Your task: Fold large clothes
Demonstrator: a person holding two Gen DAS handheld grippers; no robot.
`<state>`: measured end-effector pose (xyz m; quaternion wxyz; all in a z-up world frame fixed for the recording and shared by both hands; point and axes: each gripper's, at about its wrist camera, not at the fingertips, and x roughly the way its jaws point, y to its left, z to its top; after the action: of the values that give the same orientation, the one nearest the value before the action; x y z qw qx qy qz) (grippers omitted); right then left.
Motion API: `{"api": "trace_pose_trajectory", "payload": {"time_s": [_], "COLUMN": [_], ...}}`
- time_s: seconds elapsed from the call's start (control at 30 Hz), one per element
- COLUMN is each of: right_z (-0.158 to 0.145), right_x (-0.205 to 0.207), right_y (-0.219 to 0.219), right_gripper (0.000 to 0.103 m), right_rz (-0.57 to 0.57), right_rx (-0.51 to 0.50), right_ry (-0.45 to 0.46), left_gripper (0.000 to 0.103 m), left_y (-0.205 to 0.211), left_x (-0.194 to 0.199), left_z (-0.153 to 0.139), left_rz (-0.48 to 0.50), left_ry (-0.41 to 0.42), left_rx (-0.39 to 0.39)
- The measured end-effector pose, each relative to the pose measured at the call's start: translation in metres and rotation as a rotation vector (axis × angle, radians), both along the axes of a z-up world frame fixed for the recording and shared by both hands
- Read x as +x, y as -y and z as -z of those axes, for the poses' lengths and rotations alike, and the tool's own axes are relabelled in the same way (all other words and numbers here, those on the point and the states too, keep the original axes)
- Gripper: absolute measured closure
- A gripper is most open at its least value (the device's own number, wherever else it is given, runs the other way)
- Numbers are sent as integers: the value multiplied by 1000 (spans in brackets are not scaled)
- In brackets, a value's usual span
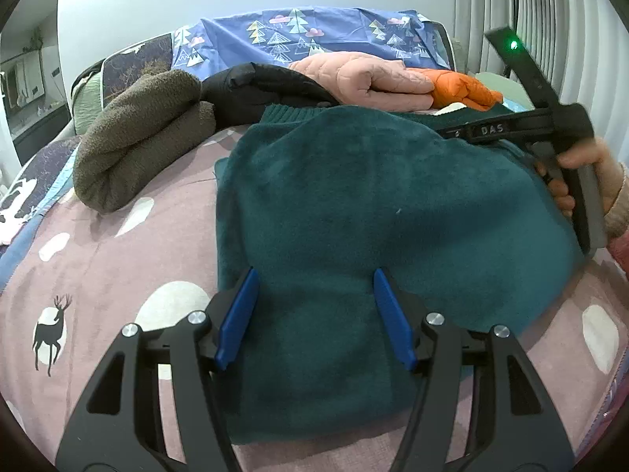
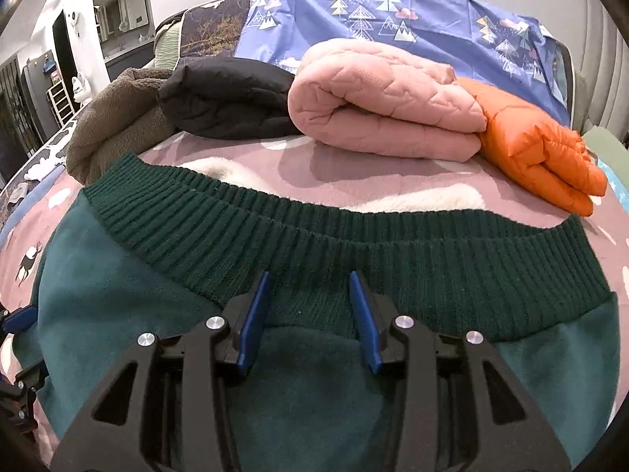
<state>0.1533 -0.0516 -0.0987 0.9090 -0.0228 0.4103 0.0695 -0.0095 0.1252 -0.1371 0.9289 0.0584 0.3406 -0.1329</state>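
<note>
A dark teal fleece sweater (image 1: pixel 354 212) lies folded on the pink bedspread (image 1: pixel 118 259). Its ribbed hem (image 2: pixel 354 244) runs across the right wrist view. My left gripper (image 1: pixel 314 279) is open, its blue fingers (image 1: pixel 240 314) resting over the sweater's near edge with nothing between them. My right gripper (image 2: pixel 310 279) is open just above the ribbed hem, holding nothing. The right gripper's body and the hand on it show in the left wrist view (image 1: pixel 550 129), at the sweater's far right side.
Folded clothes lie in a row at the back of the bed: a brown fleece (image 1: pixel 137 145), a black jacket (image 2: pixel 228 98), a pink quilted jacket (image 2: pixel 385 106) and an orange puffer (image 2: pixel 534 149). A white furry item (image 2: pixel 424 198) lies behind the hem. Blue patterned bedding (image 2: pixel 393 19) stands behind.
</note>
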Motion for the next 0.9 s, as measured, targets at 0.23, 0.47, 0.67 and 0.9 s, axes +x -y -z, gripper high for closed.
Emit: {"api": "trace_pose_trajectory", "payload": {"time_s": [0.23,0.47,0.67,0.9], "right_z": [-35,0,-21,-39], "right_x": [-50,-53,-81,-139], "right_y": [-5,-2,-8,-67], "right_gripper": [57,43,43,33], "right_rz": [-27,-30,-36,-278], "right_rx": [51,18,-20,-111], "right_ry": [65,17,60,139], "left_gripper": [41,40,36,35], "left_y": [-1,0,-27,-87], "left_x": [0,-1,-5,40], "left_z": [0,-1,-21,-32], "left_rz": [-3,0,-7,-80], "left_ry": [-1,-2,15,-38], "left_rx": [-8,-15,-157,-307]}}
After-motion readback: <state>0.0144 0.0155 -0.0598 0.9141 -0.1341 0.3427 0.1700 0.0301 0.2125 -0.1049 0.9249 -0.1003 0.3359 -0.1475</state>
